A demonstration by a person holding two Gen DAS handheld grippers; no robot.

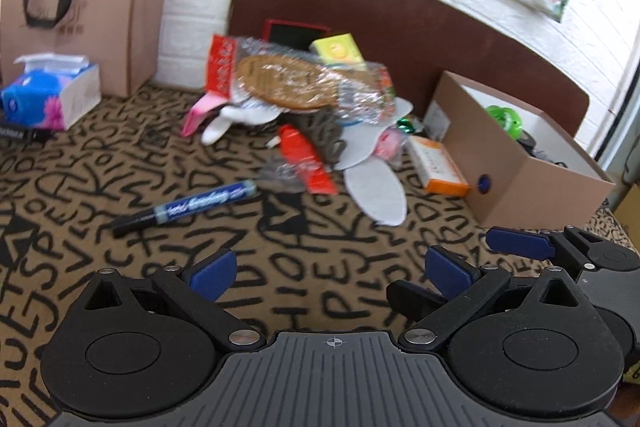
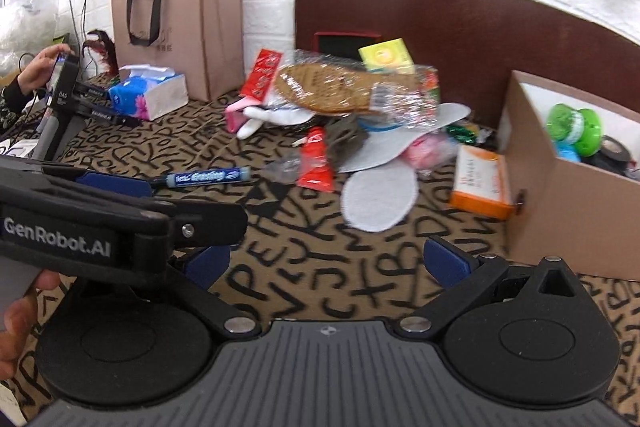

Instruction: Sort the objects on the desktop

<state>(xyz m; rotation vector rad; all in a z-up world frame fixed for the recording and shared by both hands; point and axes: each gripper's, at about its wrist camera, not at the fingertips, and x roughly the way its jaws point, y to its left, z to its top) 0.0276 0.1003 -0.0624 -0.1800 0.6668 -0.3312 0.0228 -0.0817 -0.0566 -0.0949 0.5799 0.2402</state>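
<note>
Sorting only begun: most things wait outside the box.

In the cardboard box (image 2: 560, 187) I see a few items; the pile (image 1: 304, 95), insole (image 1: 376, 193) and marker (image 1: 192, 205) remain on the cloth, while my left gripper (image 1: 334, 273) and right gripper (image 2: 326, 261) both stand apart, empty.

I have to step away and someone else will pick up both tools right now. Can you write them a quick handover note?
Left tool: open, empty, low over the patterned cloth.
Right tool: open, empty, beside it.
Cardboard box at right already holds a green toy and a few dark items.
Left to sort: blue marker lying alone, nearest; orange box against the cardboard box; the pile behind, with wrapped insole, white insoles, red packet, yellow box.
</note>
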